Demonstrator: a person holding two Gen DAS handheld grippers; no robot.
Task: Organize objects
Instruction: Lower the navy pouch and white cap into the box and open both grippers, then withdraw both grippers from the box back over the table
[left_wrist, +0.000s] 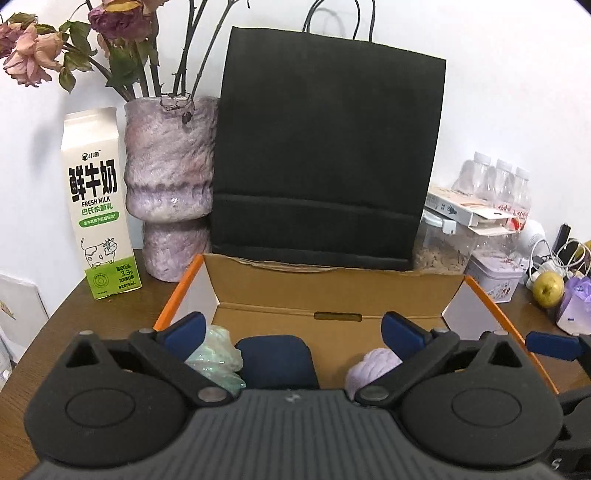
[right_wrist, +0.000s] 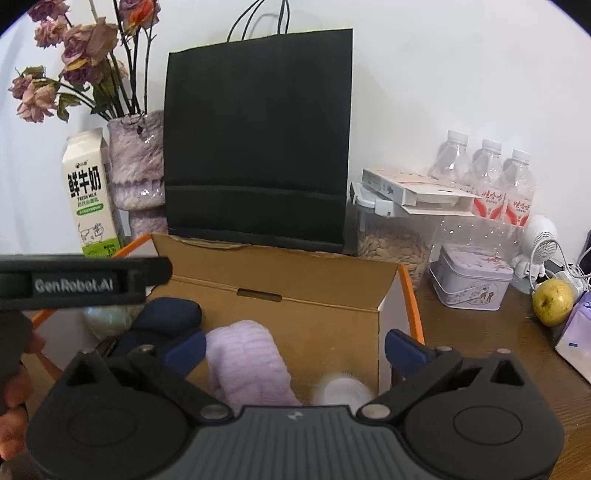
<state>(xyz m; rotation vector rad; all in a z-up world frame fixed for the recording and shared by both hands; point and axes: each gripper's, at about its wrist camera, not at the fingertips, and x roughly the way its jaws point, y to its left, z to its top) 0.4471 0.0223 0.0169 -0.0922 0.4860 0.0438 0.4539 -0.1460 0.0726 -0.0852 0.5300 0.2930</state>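
Left hand-held gripper (left_wrist: 293, 328): jaws spread wide, nothing between the pads, poised over the open cardboard box (left_wrist: 332, 291). Right hand-held gripper (right_wrist: 295, 349): likewise wide open and empty, over the same box.

Below the left hand-held gripper: one pale green bundle (left_wrist: 218, 356), one navy pouch (left_wrist: 275, 360), one lilac bundle (left_wrist: 373, 367). Below the right: one white round item (right_wrist: 343, 391), blurred.

Box edges: orange-trimmed side flaps; rear wall with one slot.

Just behind the box: one black paper bag (left_wrist: 325, 158), upright. Left of it: one vase (left_wrist: 168, 177), one milk carton (left_wrist: 98, 206). Right: three bottles (right_wrist: 484, 173), one tin (right_wrist: 472, 277), one pear (right_wrist: 552, 301).

Bare surface (left_wrist: 55, 332) lies left of the box.
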